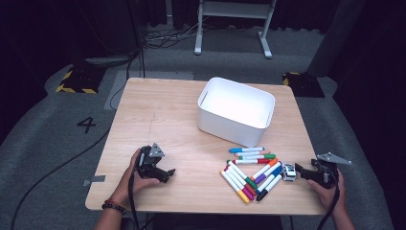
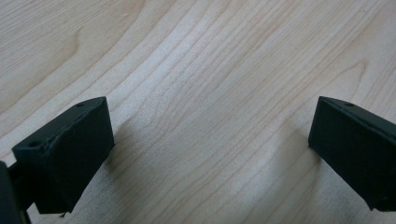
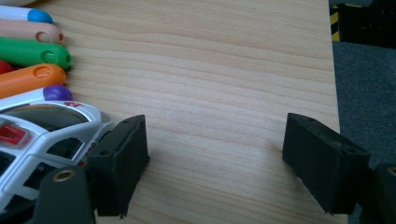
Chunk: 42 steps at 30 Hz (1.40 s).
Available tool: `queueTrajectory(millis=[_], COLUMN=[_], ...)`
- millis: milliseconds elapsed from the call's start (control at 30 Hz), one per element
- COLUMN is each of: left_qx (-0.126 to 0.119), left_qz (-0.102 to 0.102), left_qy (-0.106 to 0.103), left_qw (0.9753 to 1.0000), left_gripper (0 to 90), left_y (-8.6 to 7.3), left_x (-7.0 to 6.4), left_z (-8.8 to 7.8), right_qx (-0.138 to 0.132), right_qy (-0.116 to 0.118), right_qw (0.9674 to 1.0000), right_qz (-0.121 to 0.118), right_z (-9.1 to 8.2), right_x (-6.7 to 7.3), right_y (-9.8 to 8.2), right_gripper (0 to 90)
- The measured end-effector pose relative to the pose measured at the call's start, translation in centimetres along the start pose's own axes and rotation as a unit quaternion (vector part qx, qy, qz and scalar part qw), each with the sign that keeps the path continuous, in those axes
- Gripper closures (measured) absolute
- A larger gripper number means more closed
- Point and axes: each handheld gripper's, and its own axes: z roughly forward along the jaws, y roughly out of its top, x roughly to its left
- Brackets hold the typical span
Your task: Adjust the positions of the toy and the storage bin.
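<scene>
Right gripper (image 1: 306, 173) rests at the table (image 1: 158, 120) front edge, jaws wide apart and empty. Toy car (image 1: 288, 172) sits just beside its jaw, toward the markers (image 1: 249, 173); contact uncertain. Left gripper (image 1: 165, 173), also spread, lies well apart.

The table (image 1: 158, 124) is brightly lit from above; the surroundings are left dark, and soft shadows are cast.

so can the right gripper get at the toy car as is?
Probably yes. The right gripper is open, and the toy car sits just beside its jaws on bare table; markers lie on the car's far side.
</scene>
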Motion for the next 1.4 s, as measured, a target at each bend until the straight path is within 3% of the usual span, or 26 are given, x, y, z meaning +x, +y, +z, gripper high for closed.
queueTrajectory(millis=[200, 233, 267, 333, 400, 433, 467, 533, 800, 933, 1000, 1267, 1400], left_qx=[-0.007, -0.011, -0.011, -0.022, -0.034, -0.037, -0.039, -0.047, -0.058, -0.070, -0.073, -0.091, -0.093], left_qz=[0.002, 0.003, 0.003, 0.008, -0.005, 0.009, 0.007, 0.008, 0.030, 0.022, 0.033, 0.046, 0.060], left_qy=[0.002, -0.004, -0.004, -0.005, -0.024, -0.017, -0.027, -0.033, -0.039, -0.045, -0.033, -0.051, -0.046], left_qw=[1.0000, 0.9999, 0.9999, 0.9997, 0.9991, 0.9991, 0.9989, 0.9983, 0.9971, 0.9963, 0.9962, 0.9935, 0.9928], left_gripper=[3.0, 7.1, 20.7, 22.2, 13.4, 19.1, 20.0, 16.0, 20.6, 21.5, 21.7, 21.9, 22.0], left_y=[0.0, 0.1, 0.1, 0.3, 0.8, 1.1, 1.4, 2.4, 5.8, 7.7, 8.1, 12.3, 13.9], left_x=[0.1, 0.3, 0.3, 0.6, 0.6, 0.7, 0.7, 0.7, 1.4, 1.8, 2.0, 2.2, 2.3], left_z=[-0.1, -0.4, -0.4, -0.7, -0.9, -1.0, -0.9, -0.7, -0.2, -0.4, -0.5, -0.5, -0.6], right_qx=[0.000, 0.001, 0.001, 0.000, 0.001, 0.001, 0.001, 0.001, 0.001, 0.001, 0.001, 0.001, 0.001], right_qy=[-0.001, -0.001, -0.001, -0.002, -0.002, -0.002, -0.002, -0.002, -0.001, -0.001, -0.001, -0.001, -0.001], right_qw=[1.0000, 1.0000, 1.0000, 1.0000, 1.0000, 1.0000, 1.0000, 1.0000, 1.0000, 1.0000, 1.0000, 1.0000, 1.0000], right_qz=[-0.001, -0.001, -0.001, -0.002, -0.001, -0.001, -0.001, -0.001, -0.003, -0.003, -0.003, -0.002, -0.002], right_z=[0.0, 0.0, 0.0, 0.0, 0.0, 0.0, 0.0, 0.0, 0.0, 0.0, 0.0, 0.0, 0.0], right_x=[0.0, 0.0, 0.0, 0.0, 0.0, 0.0, 0.0, 0.0, 0.0, 0.0, 0.0, 0.0, 0.0], right_y=[0.0, 0.0, 0.0, 0.0, 0.0, 0.0, 0.0, 0.0, 0.0, 0.0, 0.0, 0.0, 0.0], right_gripper=[22.5, 22.5, 22.5, 22.4, 22.4, 22.4, 22.4, 22.4, 22.4, 22.3, 22.3, 22.3, 22.3])
